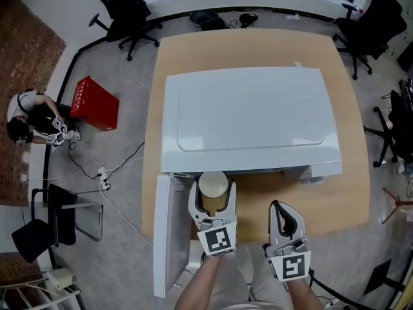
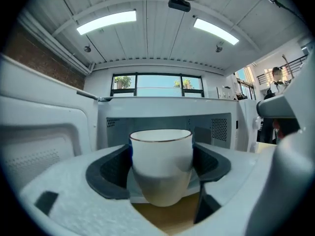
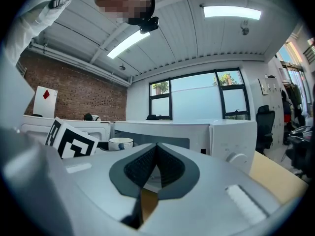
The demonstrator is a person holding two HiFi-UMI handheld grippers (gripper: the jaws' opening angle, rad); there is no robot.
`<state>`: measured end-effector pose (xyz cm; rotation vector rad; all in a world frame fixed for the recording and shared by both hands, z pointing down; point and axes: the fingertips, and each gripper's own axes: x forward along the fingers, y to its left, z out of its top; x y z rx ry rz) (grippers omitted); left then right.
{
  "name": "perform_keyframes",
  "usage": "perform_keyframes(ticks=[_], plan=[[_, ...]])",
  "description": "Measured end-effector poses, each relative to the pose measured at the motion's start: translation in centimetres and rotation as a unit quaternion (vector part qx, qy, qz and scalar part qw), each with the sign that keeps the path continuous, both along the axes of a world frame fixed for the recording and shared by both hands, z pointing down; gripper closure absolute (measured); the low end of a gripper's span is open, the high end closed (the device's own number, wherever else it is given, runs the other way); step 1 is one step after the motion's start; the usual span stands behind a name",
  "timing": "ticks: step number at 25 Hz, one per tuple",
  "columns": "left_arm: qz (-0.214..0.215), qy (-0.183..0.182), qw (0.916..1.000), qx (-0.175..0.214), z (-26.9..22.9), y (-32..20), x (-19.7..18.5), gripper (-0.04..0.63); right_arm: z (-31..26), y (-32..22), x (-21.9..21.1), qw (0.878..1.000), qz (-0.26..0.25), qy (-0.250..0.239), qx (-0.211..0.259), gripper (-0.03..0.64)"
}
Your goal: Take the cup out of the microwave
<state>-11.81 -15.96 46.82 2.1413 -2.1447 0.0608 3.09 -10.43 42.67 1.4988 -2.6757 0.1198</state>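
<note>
White cup (image 2: 161,163) pinched in the jaws of the left gripper (image 1: 213,197), just outside the open microwave (image 1: 248,118), right gripper (image 1: 281,210) alongside, jaws pressed together, wooden worktop (image 1: 258,47) below

Wooden table (image 1: 352,108) standing on grey floor (image 1: 129,108); black office chairs (image 1: 126,8) ringing it; ceiling strip lights (image 2: 106,22) glowing; brick wall (image 3: 74,90) flanking windows (image 3: 197,100).

The cup (image 2: 161,163) is glossy white, ceramic by its look, with a thin gilt rim. The pads (image 2: 109,173) of the left gripper (image 2: 161,181) are dark and finely ribbed, and its white shell looks like matt, grainy plastic. The microwave (image 1: 248,118) casing is smooth white with a soft sheen; the table (image 1: 258,49) is pale matt wood.
</note>
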Motion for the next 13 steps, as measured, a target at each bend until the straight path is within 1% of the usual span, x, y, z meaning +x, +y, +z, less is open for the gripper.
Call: perform_keyframes(ticks=[2, 8, 13], plan=[[0.004, -0.003, 1.0, -0.001, -0.8, 0.7, 0.4, 0.216, -0.6, -0.1, 0.3, 1.0, -0.001, 0.0, 0.005, 0.612], [0.015, 0.004, 0.9999, -0.005, -4.0, 3.4, 2.3, 0.216, -2.3, -0.3, 1.2, 1.0, 0.01, 0.006, 0.007, 0.612], [0.028, 0.009, 0.9994, -0.017, -6.4, 6.5, 4.1, 0.216, -3.9, 0.2, 1.8, 1.0, 0.016, 0.0, 0.001, 0.612]])
